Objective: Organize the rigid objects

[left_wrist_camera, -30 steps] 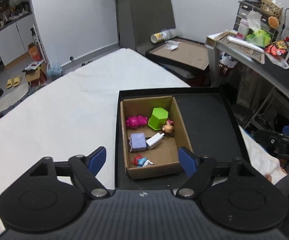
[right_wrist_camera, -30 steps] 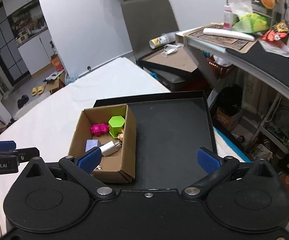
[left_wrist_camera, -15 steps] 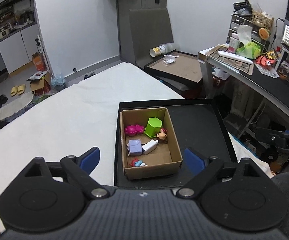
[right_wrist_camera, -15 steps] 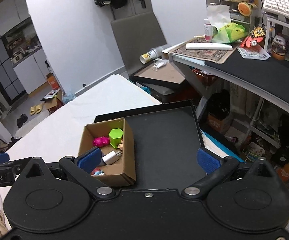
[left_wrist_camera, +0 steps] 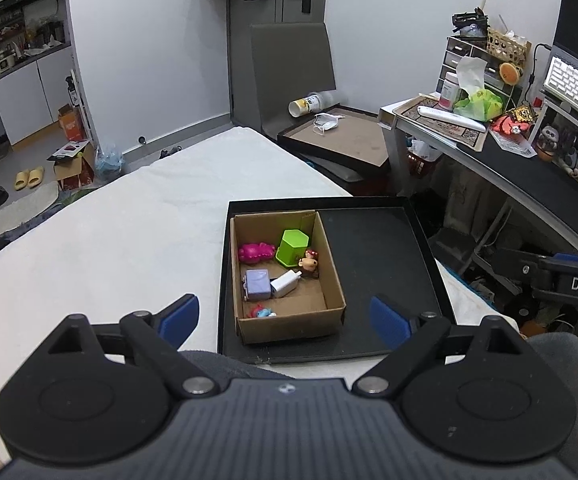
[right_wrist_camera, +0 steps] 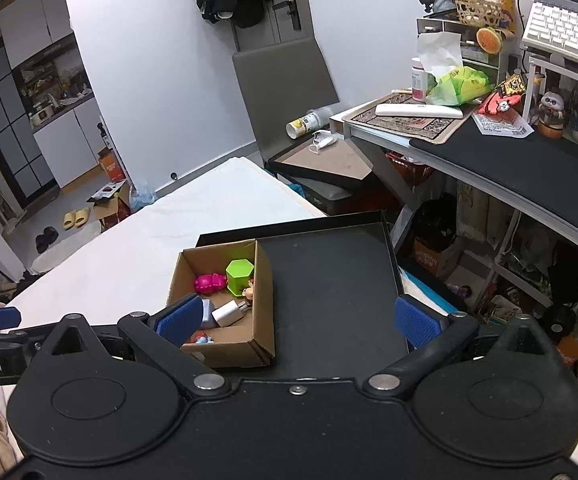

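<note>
left wrist: left gripper [left_wrist_camera: 285, 317] fingers [left_wrist_camera: 179, 317] spread wide, holding nothing.

The right half of the shallow black tray [left_wrist_camera: 373, 264] lies bare, open from above. The brown cardboard box [left_wrist_camera: 289, 320] fills its left half (small toys crowd the floor inside). White bed surface [left_wrist_camera: 129, 232] spreads unobstructed leftward; a cluttered grey table [right_wrist_camera: 489, 168] walls the right.
</note>
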A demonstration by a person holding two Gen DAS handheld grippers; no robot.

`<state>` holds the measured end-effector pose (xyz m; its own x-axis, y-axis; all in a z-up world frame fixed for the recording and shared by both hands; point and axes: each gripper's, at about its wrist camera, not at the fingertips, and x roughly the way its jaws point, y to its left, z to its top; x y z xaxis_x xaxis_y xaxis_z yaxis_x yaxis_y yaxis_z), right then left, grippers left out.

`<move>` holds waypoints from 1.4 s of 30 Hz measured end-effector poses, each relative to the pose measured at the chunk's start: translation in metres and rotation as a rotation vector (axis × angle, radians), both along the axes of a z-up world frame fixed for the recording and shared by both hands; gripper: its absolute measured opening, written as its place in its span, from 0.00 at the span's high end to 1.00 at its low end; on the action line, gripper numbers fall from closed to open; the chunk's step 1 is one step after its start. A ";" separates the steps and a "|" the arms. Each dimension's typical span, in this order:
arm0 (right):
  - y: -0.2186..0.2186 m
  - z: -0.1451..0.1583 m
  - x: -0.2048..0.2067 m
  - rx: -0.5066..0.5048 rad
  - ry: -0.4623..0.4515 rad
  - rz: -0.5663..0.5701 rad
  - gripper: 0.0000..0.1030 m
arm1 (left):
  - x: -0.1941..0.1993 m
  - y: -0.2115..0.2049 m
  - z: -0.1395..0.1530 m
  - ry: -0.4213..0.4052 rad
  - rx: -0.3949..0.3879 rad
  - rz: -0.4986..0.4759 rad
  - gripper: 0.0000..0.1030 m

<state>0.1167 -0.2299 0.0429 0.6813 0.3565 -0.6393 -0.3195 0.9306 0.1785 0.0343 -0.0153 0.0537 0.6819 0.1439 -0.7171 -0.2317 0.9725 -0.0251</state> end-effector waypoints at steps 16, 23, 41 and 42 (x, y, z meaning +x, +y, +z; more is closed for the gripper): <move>-0.003 0.009 -0.027 0.014 -0.021 0.027 0.00 | -0.025 -0.001 0.002 -0.014 -0.035 -0.002 0.11; -0.005 0.012 -0.033 0.019 -0.033 0.024 0.00 | -0.032 -0.006 0.005 -0.024 -0.028 -0.009 0.11; -0.004 0.013 -0.040 0.008 -0.038 0.027 0.00 | -0.042 0.000 0.006 -0.032 -0.032 0.007 0.11; -0.004 0.013 -0.040 0.008 -0.039 0.026 0.00 | -0.042 0.001 0.006 -0.032 -0.032 0.007 0.11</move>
<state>0.0767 -0.2336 0.0564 0.6962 0.3796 -0.6093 -0.3504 0.9205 0.1731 -0.0082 -0.0144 0.0594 0.7034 0.1263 -0.6995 -0.2371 0.9694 -0.0634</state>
